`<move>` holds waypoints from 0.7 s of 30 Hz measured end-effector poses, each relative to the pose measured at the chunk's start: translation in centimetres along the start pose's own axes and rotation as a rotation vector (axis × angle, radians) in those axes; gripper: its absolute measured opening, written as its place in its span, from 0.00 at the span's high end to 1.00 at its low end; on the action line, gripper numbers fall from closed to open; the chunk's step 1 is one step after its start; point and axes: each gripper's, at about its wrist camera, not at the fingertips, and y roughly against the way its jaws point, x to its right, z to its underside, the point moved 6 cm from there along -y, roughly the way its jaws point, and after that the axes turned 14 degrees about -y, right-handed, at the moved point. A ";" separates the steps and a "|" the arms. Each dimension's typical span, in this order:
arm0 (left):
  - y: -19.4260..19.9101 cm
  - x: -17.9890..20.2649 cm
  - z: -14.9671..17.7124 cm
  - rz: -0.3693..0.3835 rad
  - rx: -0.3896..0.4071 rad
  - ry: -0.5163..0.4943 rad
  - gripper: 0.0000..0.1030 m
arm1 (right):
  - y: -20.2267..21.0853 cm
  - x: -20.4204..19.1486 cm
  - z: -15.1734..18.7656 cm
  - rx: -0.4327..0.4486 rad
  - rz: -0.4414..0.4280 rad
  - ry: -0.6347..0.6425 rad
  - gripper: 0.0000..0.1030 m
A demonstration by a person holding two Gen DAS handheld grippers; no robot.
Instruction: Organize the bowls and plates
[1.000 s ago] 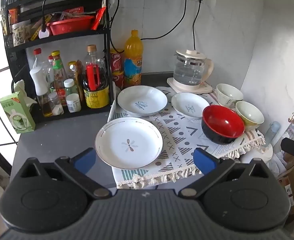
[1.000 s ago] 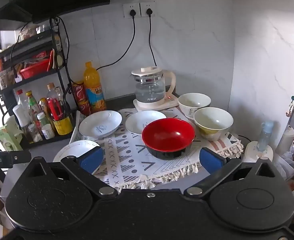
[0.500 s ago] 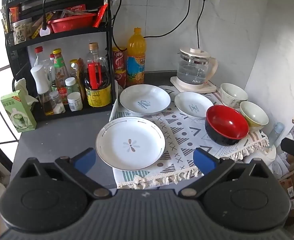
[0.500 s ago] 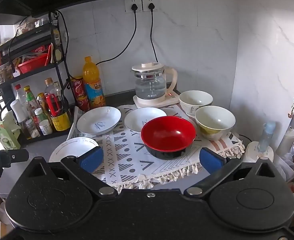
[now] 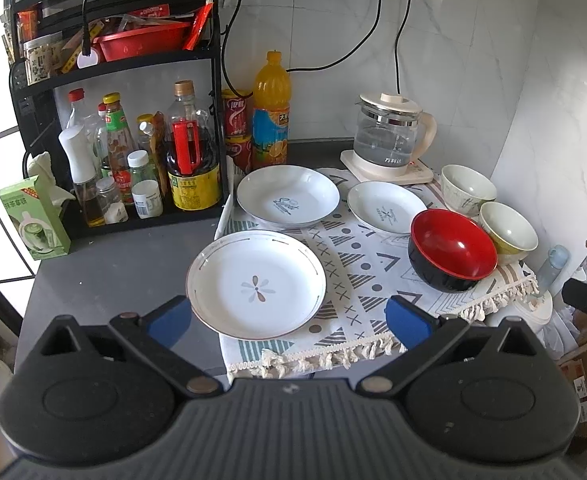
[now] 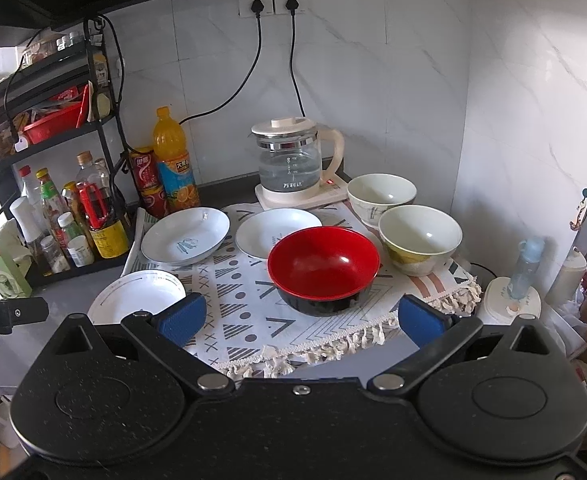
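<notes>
Three white plates lie on the patterned cloth (image 5: 357, 276): a flower plate (image 5: 256, 283) at the front left, a larger plate (image 5: 288, 195) behind it, a small plate (image 5: 386, 207) to its right. A red bowl (image 5: 452, 249) (image 6: 324, 267) stands right of them, with two cream bowls (image 6: 420, 237) (image 6: 381, 193) behind. My left gripper (image 5: 289, 320) is open and empty, just in front of the flower plate. My right gripper (image 6: 301, 318) is open and empty, in front of the red bowl.
A black rack of bottles and jars (image 5: 133, 152) stands at the left. An orange drink bottle (image 5: 271, 120), red cans (image 5: 237, 120) and a glass kettle (image 5: 389, 136) line the back wall. A green box (image 5: 33, 220) sits far left. The counter's front edge is near.
Both grippers have drifted slightly, so the dishes sit a little lower and closer in view. No dish has moved and both grippers stay open.
</notes>
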 end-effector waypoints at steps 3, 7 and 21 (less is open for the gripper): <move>-0.1 0.1 -0.1 -0.005 0.000 -0.001 0.00 | 0.0 0.2 0.0 -0.002 -0.005 0.001 0.00; 0.0 0.3 0.0 -0.007 0.006 -0.003 0.00 | -0.1 0.3 -0.1 -0.009 -0.001 -0.003 0.00; -0.1 0.4 0.2 -0.015 0.000 0.004 0.00 | 0.3 0.3 -0.3 0.005 0.009 -0.008 0.00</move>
